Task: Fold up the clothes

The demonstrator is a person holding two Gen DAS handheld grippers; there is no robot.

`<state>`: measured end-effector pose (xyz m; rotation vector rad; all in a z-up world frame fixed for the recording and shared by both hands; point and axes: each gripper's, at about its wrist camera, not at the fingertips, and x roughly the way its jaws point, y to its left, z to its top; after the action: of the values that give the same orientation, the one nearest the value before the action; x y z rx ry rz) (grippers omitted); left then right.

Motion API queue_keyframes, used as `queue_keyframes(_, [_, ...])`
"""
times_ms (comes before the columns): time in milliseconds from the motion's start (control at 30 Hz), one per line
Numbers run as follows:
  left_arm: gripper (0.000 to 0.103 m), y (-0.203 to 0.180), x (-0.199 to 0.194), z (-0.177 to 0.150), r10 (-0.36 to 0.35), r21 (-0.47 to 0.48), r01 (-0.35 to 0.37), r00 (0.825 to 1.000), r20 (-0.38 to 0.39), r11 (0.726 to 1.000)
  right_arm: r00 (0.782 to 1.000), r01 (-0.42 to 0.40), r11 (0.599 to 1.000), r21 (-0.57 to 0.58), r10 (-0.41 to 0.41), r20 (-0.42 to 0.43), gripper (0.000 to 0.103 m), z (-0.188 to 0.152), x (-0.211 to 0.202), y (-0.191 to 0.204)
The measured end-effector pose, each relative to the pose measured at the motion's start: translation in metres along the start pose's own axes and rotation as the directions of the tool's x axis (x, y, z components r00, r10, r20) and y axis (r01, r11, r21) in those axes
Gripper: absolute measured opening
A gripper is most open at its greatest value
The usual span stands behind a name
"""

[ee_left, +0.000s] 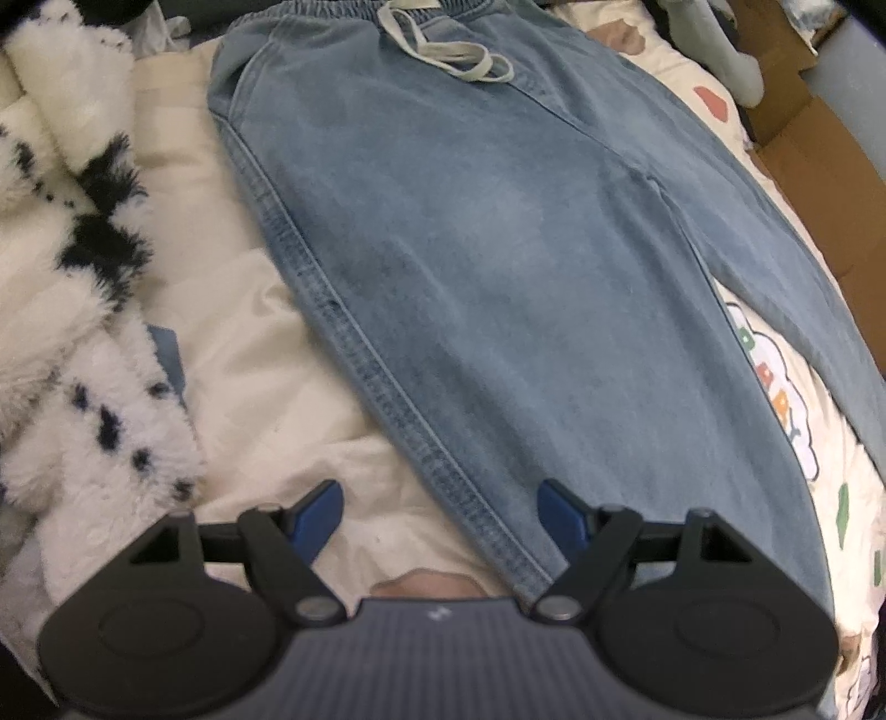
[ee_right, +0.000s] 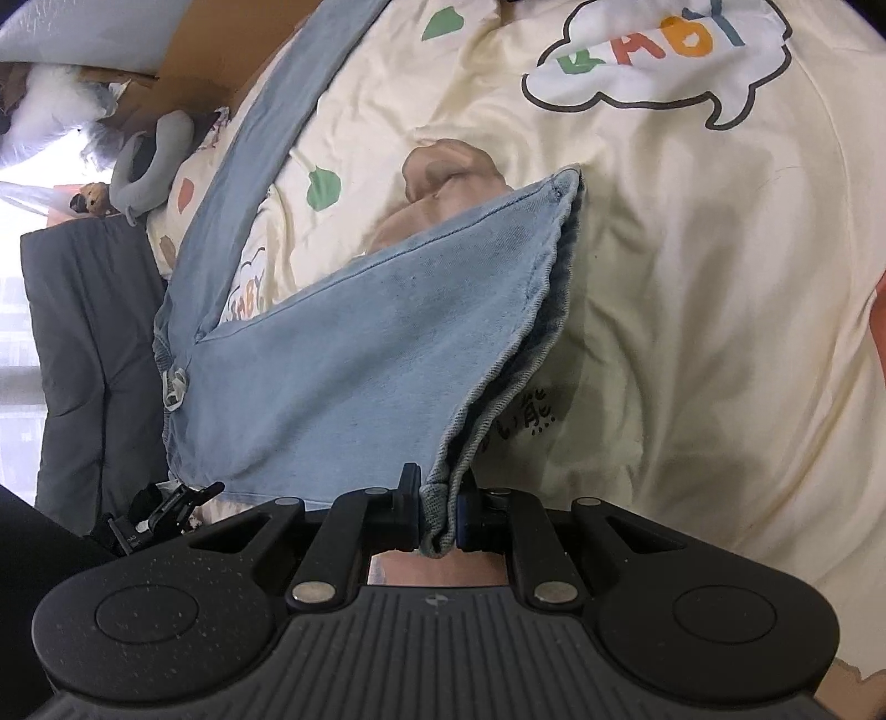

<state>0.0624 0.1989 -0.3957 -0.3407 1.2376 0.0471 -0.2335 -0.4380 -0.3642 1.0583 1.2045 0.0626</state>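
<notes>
Light blue denim trousers [ee_left: 470,266] lie flat on a cream bedsheet [ee_left: 266,376], waistband and pale drawstring [ee_left: 454,55] at the far end. My left gripper [ee_left: 440,512] hangs open just above the near end of one leg, its side seam running between the blue-padded fingers [ee_left: 318,512]; nothing is pinched. In the right wrist view my right gripper [ee_right: 440,507] is shut on the hem of the trousers [ee_right: 354,354]. That leg is lifted off the sheet, its cuff hanging open toward the right. The other leg stretches away at the upper left.
A fluffy white garment with black spots [ee_left: 72,277] lies to the left of the trousers. The cream sheet [ee_right: 692,277] bears a "BABY" cloud print [ee_right: 659,50]. Brown cardboard [ee_left: 819,183], a grey plush toy [ee_right: 149,160] and a dark grey cushion [ee_right: 88,332] sit beyond the bed's edge.
</notes>
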Motion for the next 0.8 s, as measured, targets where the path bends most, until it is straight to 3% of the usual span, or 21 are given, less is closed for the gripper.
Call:
queue_keyframes(267, [0.059,0.011,0.008,0.004,-0.037,-0.096,0.04,0.999,0.032,0.995,1.0,0.013,0.999,-0.036,-0.013,0.015,0.01,0.003,-0.01,0.014])
queue_keyframes(533, [0.051,0.027,0.017,0.007,-0.075,-0.204,0.088,0.995,0.067,0.975,0.999,0.019,0.998,-0.066,-0.017,0.029,0.009,0.007,-0.027,0.026])
queue_keyframes(600, [0.042,0.033,0.016,0.01,-0.087,-0.237,0.106,0.992,0.088,0.966,0.999,0.018,0.997,-0.073,-0.016,0.035,0.009,0.007,-0.03,0.029])
queue_keyframes(667, [0.024,0.04,0.015,0.014,-0.1,-0.275,0.128,0.989,0.112,0.953,0.999,0.019,0.997,-0.078,-0.016,0.039,0.009,0.008,-0.033,0.032])
queue_keyframes(800, [0.015,0.057,0.011,0.029,-0.094,-0.337,0.146,0.982,0.166,0.93,0.999,0.031,0.995,-0.09,-0.028,0.039,0.009,0.006,-0.036,0.037])
